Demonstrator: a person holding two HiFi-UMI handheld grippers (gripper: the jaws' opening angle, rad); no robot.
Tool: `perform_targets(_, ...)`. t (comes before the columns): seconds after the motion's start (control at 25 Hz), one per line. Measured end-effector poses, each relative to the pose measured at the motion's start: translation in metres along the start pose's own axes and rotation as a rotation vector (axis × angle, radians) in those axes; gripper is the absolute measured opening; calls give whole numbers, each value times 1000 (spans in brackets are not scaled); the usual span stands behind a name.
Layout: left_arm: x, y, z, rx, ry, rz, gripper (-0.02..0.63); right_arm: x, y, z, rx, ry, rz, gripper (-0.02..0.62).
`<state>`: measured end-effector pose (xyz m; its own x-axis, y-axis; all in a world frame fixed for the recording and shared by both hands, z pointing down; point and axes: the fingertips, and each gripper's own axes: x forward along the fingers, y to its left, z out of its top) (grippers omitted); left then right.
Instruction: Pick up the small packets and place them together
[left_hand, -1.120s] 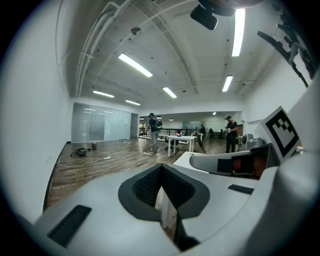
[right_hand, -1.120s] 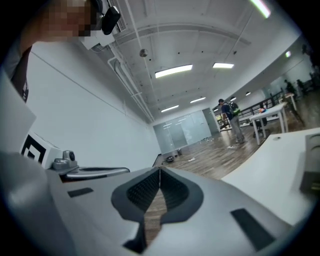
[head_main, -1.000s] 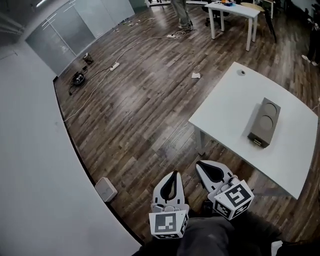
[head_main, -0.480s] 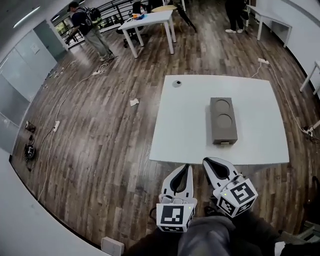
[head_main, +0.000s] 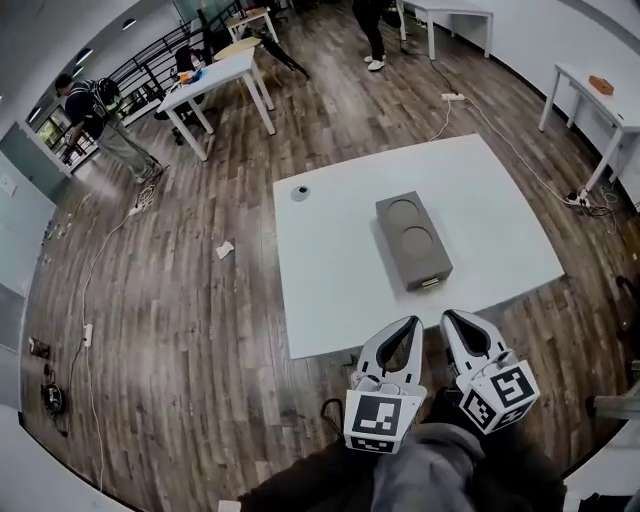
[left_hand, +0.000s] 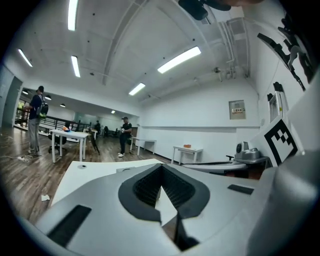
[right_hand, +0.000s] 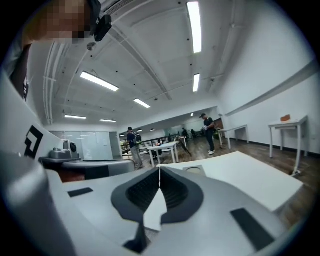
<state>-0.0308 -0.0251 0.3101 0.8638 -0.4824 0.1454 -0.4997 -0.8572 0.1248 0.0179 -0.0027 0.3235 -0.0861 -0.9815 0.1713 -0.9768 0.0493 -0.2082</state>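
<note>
Left tool (head_main: 411, 321): jaws pressed together tip to tip, nothing between them; low centre of the head view, pointed at the near edge of the worktop (head_main: 330, 270).
Right tool (head_main: 451, 315): likewise closed and empty; just beside the left one, slightly right of centre.
Change in tools: carried round with the turn of the body; kept side by side and closed throughout.
Change in worktop: a second ago at the right edge of the head view, now swung to centre frame, directly ahead of both tools.
Grey box (head_main: 412, 240): two round recesses on top; lying on the worktop just beyond the tools.
Small packets: none seen in any view, neither on the worktop nor on the floor (head_main: 180, 330); possibly inside the grey box, not confirmable.
Task standing: approach only; nothing picked up; packets to be located first.
</note>
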Motion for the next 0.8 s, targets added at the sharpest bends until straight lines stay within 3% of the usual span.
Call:
perform_targets(0.12,12,-3,-3,-2,15,-49,-6,-2,-12,0,6,-10,-58,6)
perform_targets(0.32,30,14,-2,3,2,-38,-6,14,-27,2,0,-41,-76,6)
perform_targets(0.8,65,46,-5,35,58,14,-6,78,-37,11,-1,-56,16,6)
